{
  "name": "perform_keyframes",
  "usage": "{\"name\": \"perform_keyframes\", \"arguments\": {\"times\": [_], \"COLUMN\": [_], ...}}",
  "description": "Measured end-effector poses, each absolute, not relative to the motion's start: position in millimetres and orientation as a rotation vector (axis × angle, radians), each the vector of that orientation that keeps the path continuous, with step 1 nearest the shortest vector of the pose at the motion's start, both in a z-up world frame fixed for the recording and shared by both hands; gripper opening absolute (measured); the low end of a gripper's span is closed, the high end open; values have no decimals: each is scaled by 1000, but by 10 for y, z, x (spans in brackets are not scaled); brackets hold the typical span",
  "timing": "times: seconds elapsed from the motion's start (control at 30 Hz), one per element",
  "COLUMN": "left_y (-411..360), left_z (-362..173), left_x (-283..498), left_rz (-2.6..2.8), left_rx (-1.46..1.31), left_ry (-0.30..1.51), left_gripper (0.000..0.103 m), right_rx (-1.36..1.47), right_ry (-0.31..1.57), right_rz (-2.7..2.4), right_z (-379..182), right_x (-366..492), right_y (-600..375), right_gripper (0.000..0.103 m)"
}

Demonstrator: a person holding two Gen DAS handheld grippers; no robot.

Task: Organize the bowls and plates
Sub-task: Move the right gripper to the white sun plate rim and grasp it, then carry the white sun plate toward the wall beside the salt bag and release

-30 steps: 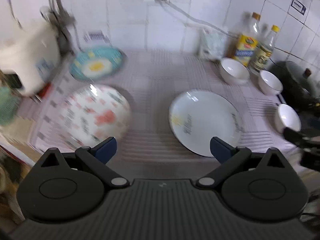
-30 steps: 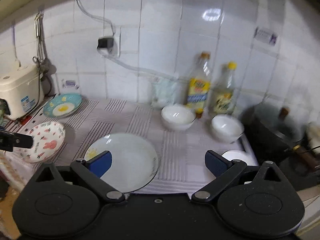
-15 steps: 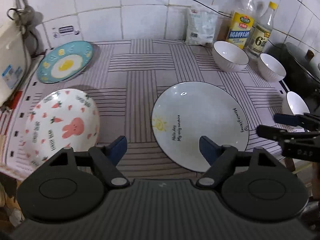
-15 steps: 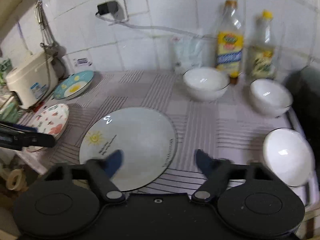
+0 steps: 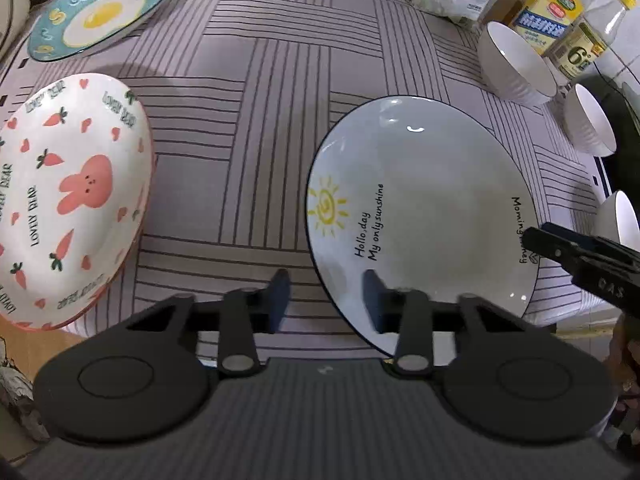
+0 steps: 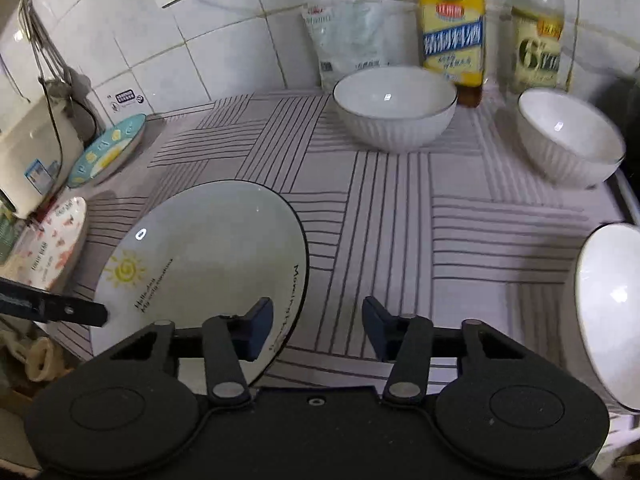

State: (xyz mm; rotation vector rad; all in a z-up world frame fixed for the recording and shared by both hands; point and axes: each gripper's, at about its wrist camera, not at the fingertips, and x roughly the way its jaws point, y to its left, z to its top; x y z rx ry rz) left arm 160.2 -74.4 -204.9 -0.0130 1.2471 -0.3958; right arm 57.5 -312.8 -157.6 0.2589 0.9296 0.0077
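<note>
A pale plate with a yellow sun (image 5: 424, 208) (image 6: 208, 256) lies on the striped cloth. My left gripper (image 5: 326, 302) hangs over its near-left rim, jaws closing, the rim between them, pads not touching. My right gripper (image 6: 318, 320) straddles the opposite rim the same way, jaws closing; its fingers (image 5: 560, 252) show at that rim in the left wrist view. A bunny plate (image 5: 68, 200) lies to the left, a blue egg plate (image 5: 100, 12) behind it. Three white bowls (image 6: 394, 108) (image 6: 568, 136) (image 6: 608, 320) stand at the right.
Two oil bottles (image 6: 452, 32) and a white bag (image 6: 352, 40) stand against the tiled wall. A white rice cooker (image 6: 32, 152) sits far left, a dark pot (image 5: 628, 136) far right. The counter's front edge (image 5: 580, 324) runs just below the sun plate.
Both grippers came down and forward onto the sun plate, and their jaws narrowed from wide open. Each now has a rim of the plate between its fingers.
</note>
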Motion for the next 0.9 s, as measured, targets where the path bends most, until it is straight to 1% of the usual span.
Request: {"name": "perform_keyframes", "arguments": {"times": [0.07,0.1,0.13,0.17,0.47,0.6,0.67,0.73,0.9], "left_y": [-804,-857,-896,-926,-886,-955,-996,-1006,-935], "left_z": [-2059,-2037,-2021,-2005,-2041,-2059,-2070,-2079,-2083], "left_x": [1568,1548,1517,1495,1552,1489,1456,1447,1508], "left_rz": [-365,-365,-361,-353,-343,-384,-379,-371,-358], "left_rx": [49,91,117,131,80,158,184,184,126], "left_ry": [1201,1170,1149,1138,1150,1123,1109,1103,1122], "left_gripper": [21,16,14,13,12,15,17,17,17], "right_rx": [304,327,360,402,443,472,527,569,531], "right_ry": [948,953,958,961,989,1002,1038,1047,1039], "right_rz": [38,50,68,90,153,177,209,215,245], "right_z": [-1639,-1666,-1691,-1699,-1725,-1783,-1855,-1897,-1886], "right_x": [623,643,657,663,714,703,727,739,740], "right_y": [-3182,-3199,-3233,-3251,-3303,-3309,-3325,-3341,-3300], "right_gripper": [34,30,17,10,12,14,18,18,18]}}
